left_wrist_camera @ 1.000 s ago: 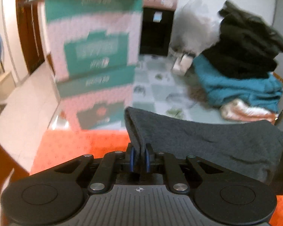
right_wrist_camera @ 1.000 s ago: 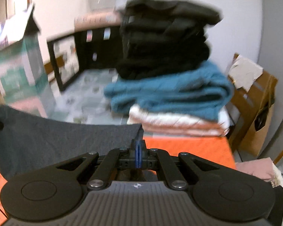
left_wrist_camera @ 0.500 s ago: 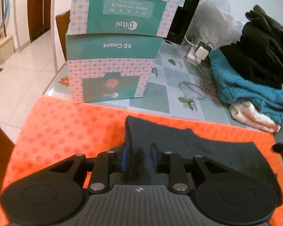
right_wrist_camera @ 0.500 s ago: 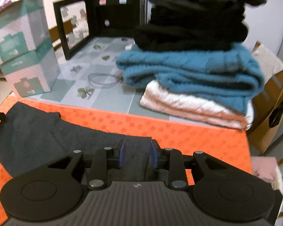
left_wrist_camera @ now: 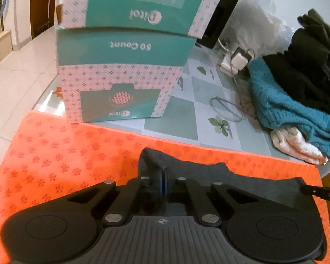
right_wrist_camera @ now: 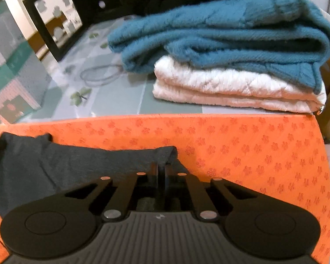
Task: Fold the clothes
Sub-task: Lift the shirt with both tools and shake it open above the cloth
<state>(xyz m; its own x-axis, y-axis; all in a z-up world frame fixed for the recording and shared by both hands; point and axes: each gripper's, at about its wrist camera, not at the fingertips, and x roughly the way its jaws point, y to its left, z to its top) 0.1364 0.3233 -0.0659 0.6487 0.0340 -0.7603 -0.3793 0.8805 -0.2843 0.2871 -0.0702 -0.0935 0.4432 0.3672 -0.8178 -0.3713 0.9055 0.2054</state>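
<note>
Grey cloth [left_wrist_camera: 242,182] lies low-centre on the orange mat [left_wrist_camera: 66,154]; both fingers were apart half a second ago, now left gripper [left_wrist_camera: 164,181] and right gripper [right_wrist_camera: 161,176] pinch its top corners again, probably for another fold.

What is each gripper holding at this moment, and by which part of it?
Both hold the dark grey garment: the left gripper pinches a raised fold at its far left corner, the right gripper a fold at its far right corner.
</note>
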